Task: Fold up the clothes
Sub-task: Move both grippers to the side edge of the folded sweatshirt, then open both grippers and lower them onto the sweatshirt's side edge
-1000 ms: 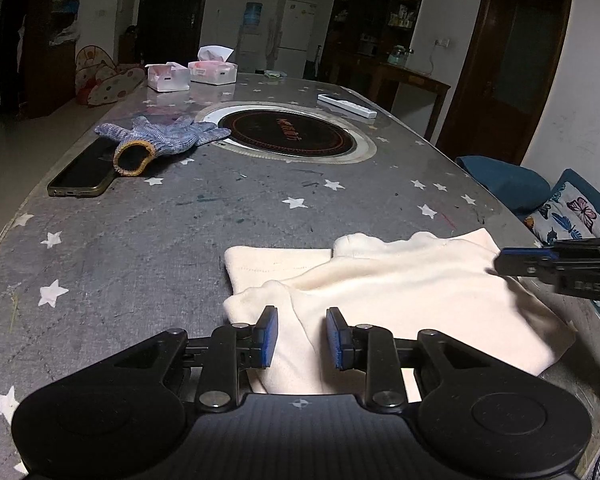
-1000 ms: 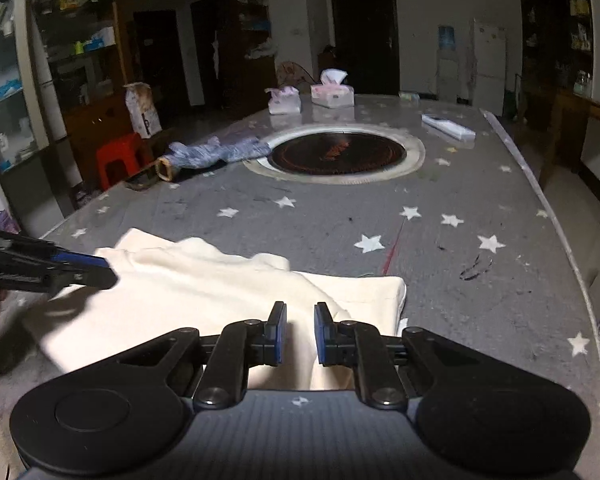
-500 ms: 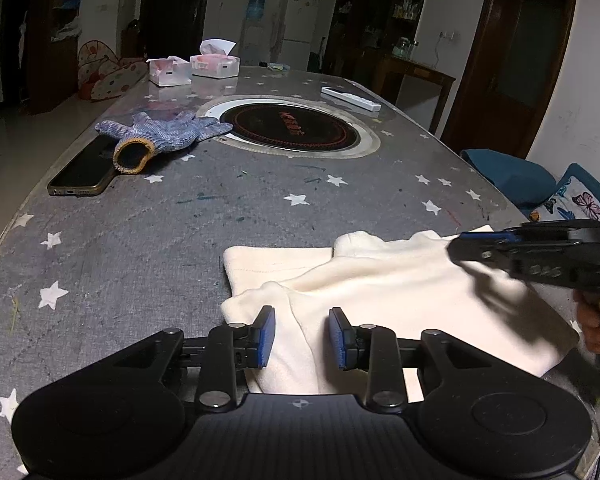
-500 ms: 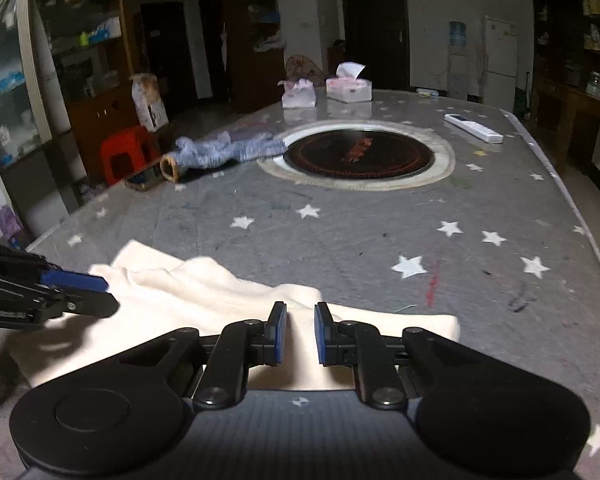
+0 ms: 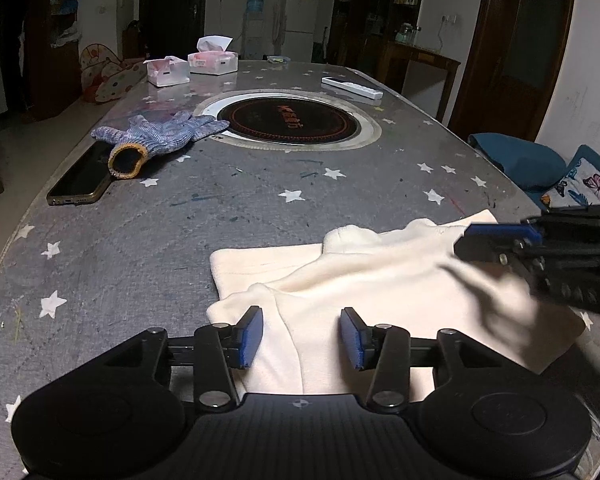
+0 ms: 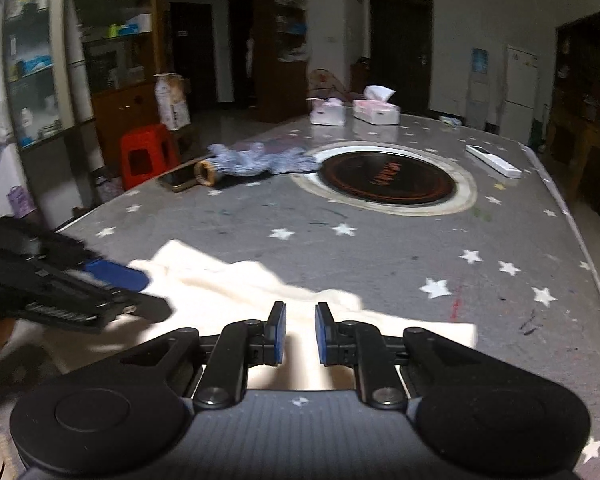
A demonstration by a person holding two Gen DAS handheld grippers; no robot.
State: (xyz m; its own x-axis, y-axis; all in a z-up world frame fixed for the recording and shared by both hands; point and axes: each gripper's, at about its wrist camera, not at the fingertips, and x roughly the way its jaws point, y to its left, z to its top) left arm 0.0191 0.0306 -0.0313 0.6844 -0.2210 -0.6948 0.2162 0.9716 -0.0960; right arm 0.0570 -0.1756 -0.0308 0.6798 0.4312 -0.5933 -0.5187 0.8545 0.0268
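Observation:
A cream garment (image 5: 380, 280) lies partly folded on the near part of the star-patterned table (image 5: 140, 240). My left gripper (image 5: 302, 336) hovers over its near left edge; its jaws are opening, with the cloth lying flat under the gap and neither pad pressing on it. From the right wrist view the garment (image 6: 228, 284) spreads below my right gripper (image 6: 300, 334), whose jaws stand nearly together with nothing pinched. The right gripper (image 5: 472, 240) hangs over the garment's right side. The left gripper (image 6: 154, 294) shows at the left edge.
A blue knit glove (image 5: 160, 140) and a phone (image 5: 80, 180) lie at the far left. A round hotplate (image 5: 286, 120) is set in the table's middle, with tissue boxes (image 5: 212, 60) and a white bar (image 5: 352, 90) behind it. A blue cushion (image 5: 520, 160) sits past the right edge.
My left gripper's jaws have spread wider over the garment's edge. My right gripper has come in from the right over the garment, still nearly closed.

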